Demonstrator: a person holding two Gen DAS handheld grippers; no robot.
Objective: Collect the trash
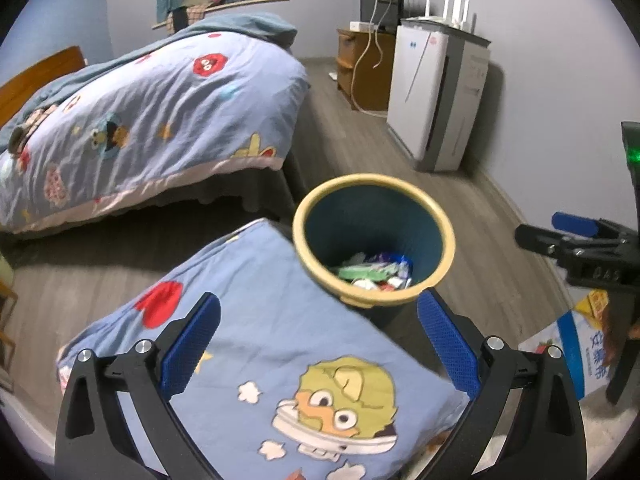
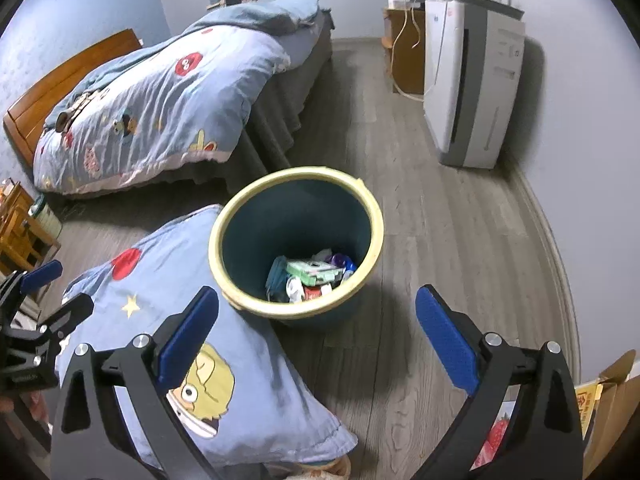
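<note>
Right wrist view: pillow touching trash bin, bed behind.

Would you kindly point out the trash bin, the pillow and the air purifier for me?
trash bin (image 2: pixel 362 200): right wrist view, on its yellow rim.
pillow (image 2: pixel 168 276): right wrist view, on the blue cover near the star.
air purifier (image 1: pixel 416 92): left wrist view, on its white front panel.

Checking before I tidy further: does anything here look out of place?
Yes. A blue cartoon-print pillow lies on the grey wood floor, pressed against the yellow-rimmed teal trash bin, not on the bed. The wrappers sit inside the bin.
</note>
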